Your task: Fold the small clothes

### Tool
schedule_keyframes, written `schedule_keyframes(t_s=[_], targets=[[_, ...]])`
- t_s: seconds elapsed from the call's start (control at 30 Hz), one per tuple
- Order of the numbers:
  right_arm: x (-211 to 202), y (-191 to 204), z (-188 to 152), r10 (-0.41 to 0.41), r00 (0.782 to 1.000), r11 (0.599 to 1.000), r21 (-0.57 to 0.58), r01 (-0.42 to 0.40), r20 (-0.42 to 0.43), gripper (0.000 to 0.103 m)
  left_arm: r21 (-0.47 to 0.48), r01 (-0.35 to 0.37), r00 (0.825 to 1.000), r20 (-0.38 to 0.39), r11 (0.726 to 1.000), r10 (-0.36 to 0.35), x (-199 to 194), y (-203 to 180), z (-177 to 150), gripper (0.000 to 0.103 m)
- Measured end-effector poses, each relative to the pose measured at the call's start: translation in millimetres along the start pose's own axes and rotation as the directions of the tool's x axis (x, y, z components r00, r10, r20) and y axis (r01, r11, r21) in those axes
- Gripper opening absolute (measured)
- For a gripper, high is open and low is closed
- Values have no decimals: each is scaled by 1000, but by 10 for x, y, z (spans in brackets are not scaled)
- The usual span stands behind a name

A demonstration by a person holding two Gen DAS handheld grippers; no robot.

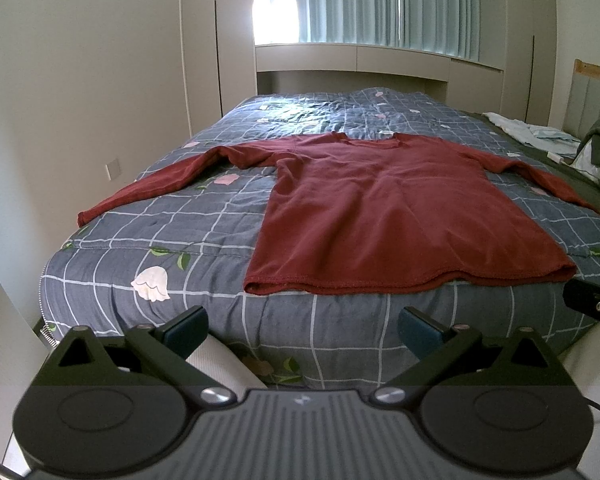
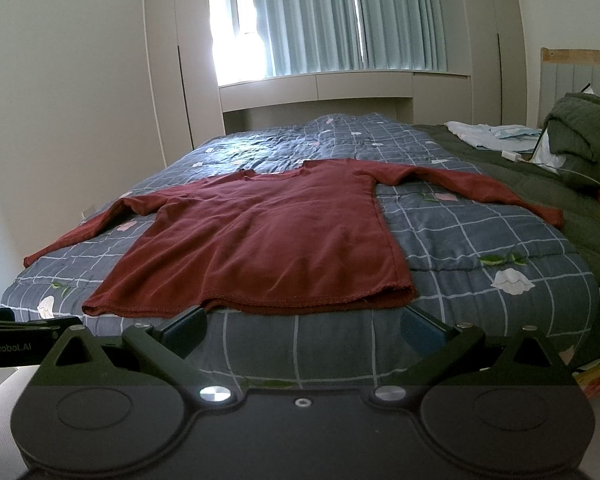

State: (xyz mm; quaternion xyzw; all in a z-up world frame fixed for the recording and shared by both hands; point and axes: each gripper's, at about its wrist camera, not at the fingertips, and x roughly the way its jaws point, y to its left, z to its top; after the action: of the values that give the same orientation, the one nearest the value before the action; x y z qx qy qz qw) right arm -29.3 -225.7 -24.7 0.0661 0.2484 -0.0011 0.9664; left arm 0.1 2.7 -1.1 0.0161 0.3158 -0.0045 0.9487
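A dark red long-sleeved shirt (image 1: 396,216) (image 2: 268,240) lies flat on the bed, both sleeves spread out sideways, its hem along the near edge. My left gripper (image 1: 302,330) hangs open just short of the bed's foot, below the left part of the hem, nothing between its fingers. My right gripper (image 2: 302,330) is open too, below the middle and right part of the hem, empty. Each gripper's body shows at the edge of the other's view: the right gripper (image 1: 592,304) and the left gripper (image 2: 24,340).
A blue checked quilt (image 1: 180,248) (image 2: 480,240) with flower prints covers the bed. On the right side lie a green blanket (image 2: 580,200), a green heap (image 2: 580,128) and light blue clothes (image 2: 496,134). A wall and cupboards stand left; a curtained window (image 2: 340,16) is behind.
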Motion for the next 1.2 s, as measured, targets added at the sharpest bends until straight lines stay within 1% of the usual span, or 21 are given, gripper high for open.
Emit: schedule_keyframes(t_s=[0.87,0.93,1.0,1.1,1.2], targets=[[10,-6,0,1,1000,1000,0,-1,-2,103,0,7,1000,0,1000,-7,-2,9,-3,103],[21,-4,1,5,1000,1000,1,-5,-11,103,-4,5,1000,-6,1000,-5,14,15,-1,103],[57,-6,9,15,999,1000,0,-15,-38,103,-12,-7,1000,-17,1000,6,68,34,-15,103],[178,-37,62,47,997,999,1,-47,-69,103,0,-27,999,-42,1000,27,148,3,85,103],[318,-78,146,52,996,999,-4,-52,-67,103,24,-31,998,-61,999,33,266,-92,225,103]])
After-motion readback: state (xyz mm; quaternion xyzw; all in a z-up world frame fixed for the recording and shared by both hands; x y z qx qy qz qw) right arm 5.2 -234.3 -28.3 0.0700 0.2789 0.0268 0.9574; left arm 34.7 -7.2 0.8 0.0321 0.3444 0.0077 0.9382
